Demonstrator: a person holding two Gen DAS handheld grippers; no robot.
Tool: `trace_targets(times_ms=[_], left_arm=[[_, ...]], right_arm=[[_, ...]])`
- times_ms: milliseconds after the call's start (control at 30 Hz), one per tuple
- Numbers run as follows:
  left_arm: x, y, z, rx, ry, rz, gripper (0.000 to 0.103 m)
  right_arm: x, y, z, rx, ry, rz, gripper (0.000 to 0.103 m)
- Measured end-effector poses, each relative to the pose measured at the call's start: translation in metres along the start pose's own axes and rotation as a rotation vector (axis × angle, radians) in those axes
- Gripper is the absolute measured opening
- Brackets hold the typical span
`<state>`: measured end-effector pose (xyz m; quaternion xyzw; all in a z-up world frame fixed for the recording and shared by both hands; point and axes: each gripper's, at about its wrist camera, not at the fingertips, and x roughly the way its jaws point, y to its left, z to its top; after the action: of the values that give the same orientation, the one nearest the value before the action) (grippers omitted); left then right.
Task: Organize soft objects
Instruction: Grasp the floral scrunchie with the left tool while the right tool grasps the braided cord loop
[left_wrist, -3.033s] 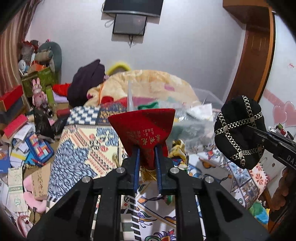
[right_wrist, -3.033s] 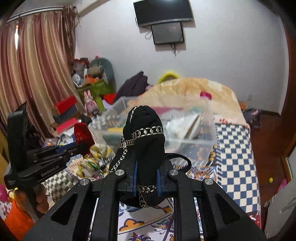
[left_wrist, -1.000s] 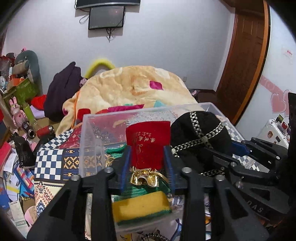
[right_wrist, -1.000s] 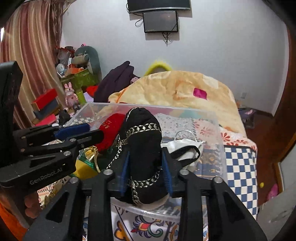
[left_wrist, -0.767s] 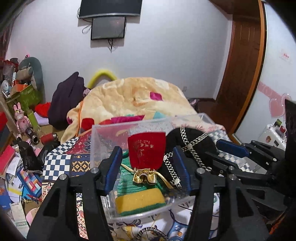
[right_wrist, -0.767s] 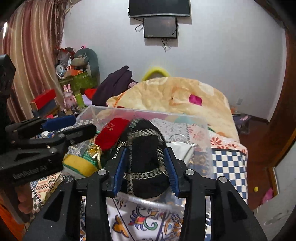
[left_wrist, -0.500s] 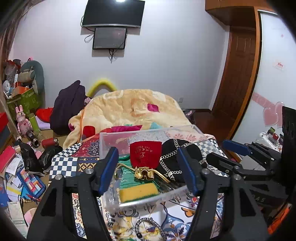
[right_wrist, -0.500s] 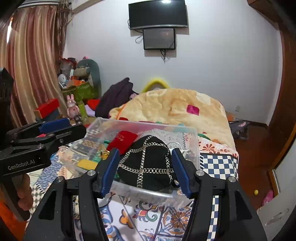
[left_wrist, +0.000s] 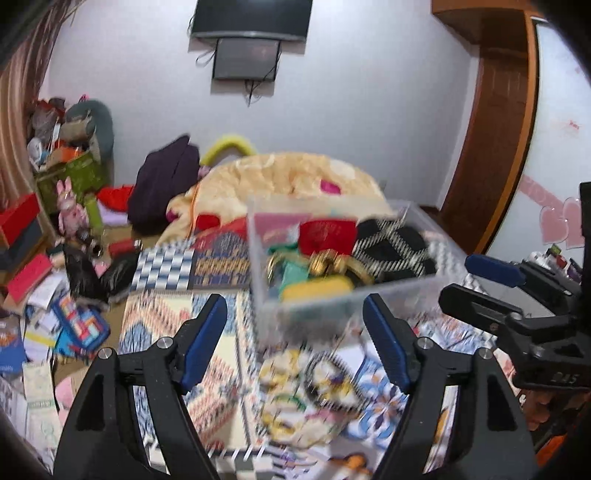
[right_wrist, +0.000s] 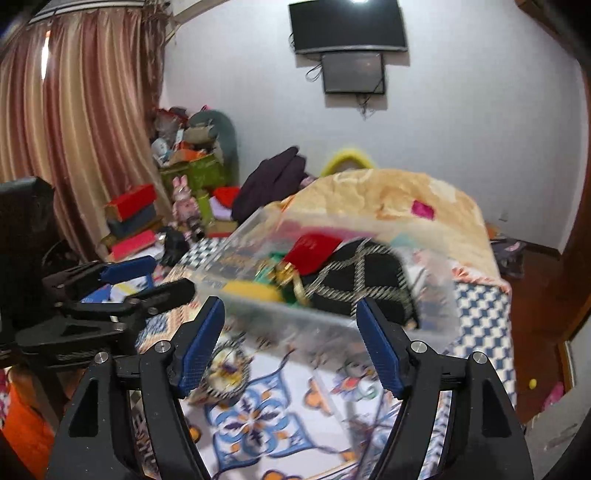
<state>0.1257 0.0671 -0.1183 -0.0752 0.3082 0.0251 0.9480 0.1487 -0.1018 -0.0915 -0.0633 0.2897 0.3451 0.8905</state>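
Both grippers, left gripper (left_wrist: 295, 338) and right gripper (right_wrist: 290, 341), have fingers spread apart, empty. Beyond them, the red pouch (left_wrist: 327, 236) and black chain-trimmed hat (right_wrist: 364, 280) lie inside the clear plastic bin (left_wrist: 332, 299). Risk: chains snagging neighbouring items during any regrasp.

Both wrist views looked forward over bed, sharing clear bin (left_wrist: 332, 295) (right_wrist: 332, 317), each catching other gripper sideways.

red pouch (left_wrist: 327, 236), black chain-patterned hat (right_wrist: 364, 282), yellow sponge (left_wrist: 317, 287)
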Motion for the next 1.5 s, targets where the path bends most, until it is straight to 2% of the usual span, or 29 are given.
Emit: trace_targets(times_ms=[200, 333, 433, 600, 733, 933, 1100, 1333, 1500], left_arm=[[0.014, 0.018, -0.033, -0.053, 0.094, 0.010, 0.076], [0.026, 0.025, -0.057, -0.060, 0.161, 0.050, 0.076], [0.030, 0.026, -0.066, -0.057, 0.183, 0.064, 0.076], [0.031, 0.024, -0.073, -0.030, 0.180, 0.108, 0.076], [0.029, 0.025, -0.071, -0.034, 0.180, 0.113, 0.076], [0.021, 0.024, -0.063, -0.051, 0.164, 0.071, 0.076], [0.011, 0.009, -0.057, -0.022, 0.149, 0.016, 0.076], [0.028, -0.008, -0.065, 0.008, 0.227, -0.032, 0.077], [0.034, -0.015, -0.067, 0.034, 0.225, -0.017, 0.076]], right_arm=[[0.036, 0.017, -0.028, -0.032, 0.116, 0.028, 0.071], [0.064, 0.023, -0.046, -0.058, 0.208, 0.005, 0.060], [0.076, 0.024, -0.053, -0.076, 0.242, -0.017, 0.056], [0.071, 0.019, -0.059, -0.094, 0.234, -0.047, 0.055], [0.059, 0.004, -0.063, -0.078, 0.227, -0.090, 0.055], [0.037, -0.024, -0.066, -0.007, 0.230, -0.154, 0.055], [0.019, -0.027, -0.059, 0.079, 0.192, -0.019, 0.055], [0.035, -0.003, -0.068, 0.009, 0.241, 0.015, 0.055], [0.045, 0.004, -0.072, -0.027, 0.252, 0.023, 0.055]])
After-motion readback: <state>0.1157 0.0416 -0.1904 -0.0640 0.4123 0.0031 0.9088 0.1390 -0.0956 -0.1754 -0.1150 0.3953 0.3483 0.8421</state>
